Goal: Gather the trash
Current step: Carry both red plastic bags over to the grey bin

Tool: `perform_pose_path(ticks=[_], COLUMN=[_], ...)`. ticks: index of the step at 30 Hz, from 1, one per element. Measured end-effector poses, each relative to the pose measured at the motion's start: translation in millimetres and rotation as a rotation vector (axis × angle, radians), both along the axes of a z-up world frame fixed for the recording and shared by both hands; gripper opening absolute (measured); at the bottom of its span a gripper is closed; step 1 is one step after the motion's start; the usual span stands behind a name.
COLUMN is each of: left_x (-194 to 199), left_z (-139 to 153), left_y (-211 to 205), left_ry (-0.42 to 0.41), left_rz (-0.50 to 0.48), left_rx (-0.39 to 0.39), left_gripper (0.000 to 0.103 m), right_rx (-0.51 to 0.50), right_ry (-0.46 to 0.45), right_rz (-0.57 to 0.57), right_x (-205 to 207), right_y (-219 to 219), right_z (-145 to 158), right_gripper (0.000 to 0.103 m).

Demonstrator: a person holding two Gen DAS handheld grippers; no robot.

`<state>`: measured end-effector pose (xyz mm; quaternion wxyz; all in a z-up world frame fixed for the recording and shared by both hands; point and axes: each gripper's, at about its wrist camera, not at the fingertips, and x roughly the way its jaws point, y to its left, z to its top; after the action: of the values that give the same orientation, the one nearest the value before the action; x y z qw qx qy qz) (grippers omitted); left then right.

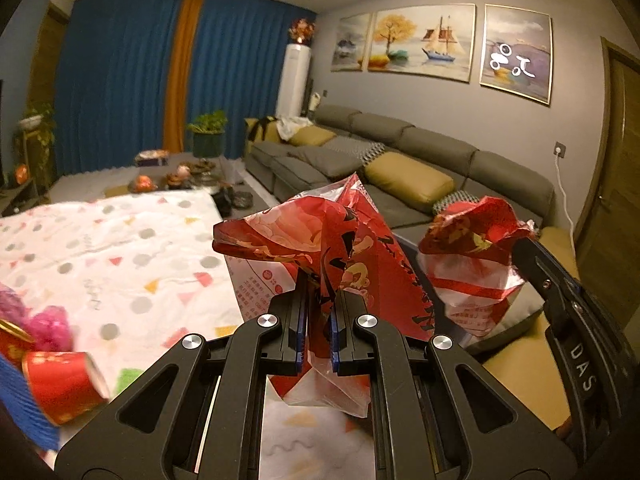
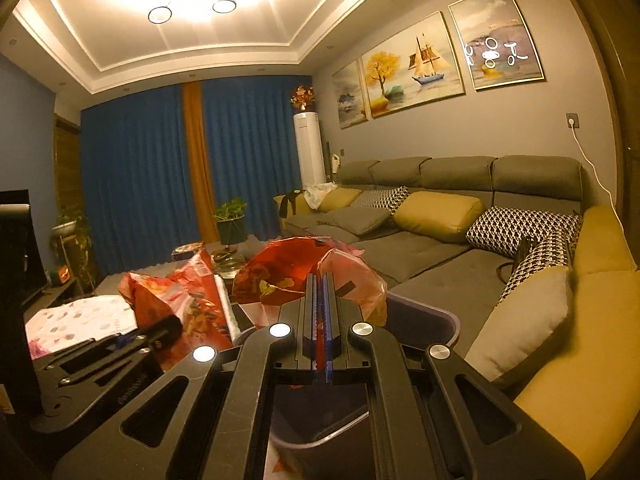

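the left gripper (image 1: 320, 312) has its fingers nearly closed on a crinkled, glossy red wrapper (image 1: 340, 252) above the dotted worktop (image 1: 120, 248). the right gripper (image 2: 319, 312) pinches a crumpled red-and-clear plastic bag (image 2: 288, 276) tight over a smooth grey bin (image 2: 420, 320).

Two sets of black tongs: left (image 1: 320, 292), right (image 2: 320, 296). Two crumpled red printed plastic wrappers, one per tongs (image 1: 348, 248) (image 1: 468, 240). One grey plastic trash bin (image 2: 424, 320). Two red paper cups (image 1: 64, 384) (image 1: 12, 340). Three framed paintings on the wall (image 2: 412, 68). Two mustard-yellow cushions (image 1: 408, 180) (image 1: 312, 136). Two potted plants (image 1: 208, 132) (image 1: 36, 120).
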<state>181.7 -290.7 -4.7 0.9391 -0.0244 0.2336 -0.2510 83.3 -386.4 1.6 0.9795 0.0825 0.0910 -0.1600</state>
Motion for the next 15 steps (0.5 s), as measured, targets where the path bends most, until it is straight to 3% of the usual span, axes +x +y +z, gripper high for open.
perform_pose_path(ticks=[5, 15], left_x=[14.6, 37.4], left_z=[-12.6, -25.3], left_y=[-15.6, -32.3], left_ry=[0.005, 0.062], left_rz=[0.004, -0.030], left_rx=[0.037, 0.022], left_gripper=[0.008, 0.008], right_rx=[0.016, 0.038], right_ry=[0.004, 0.037], right_rz=[-0.018, -0.013], right_x=[10.9, 29.6], right_y=[-8.0, -15.5], right_z=[1.7, -3.5], right_gripper=[0.003, 0.003])
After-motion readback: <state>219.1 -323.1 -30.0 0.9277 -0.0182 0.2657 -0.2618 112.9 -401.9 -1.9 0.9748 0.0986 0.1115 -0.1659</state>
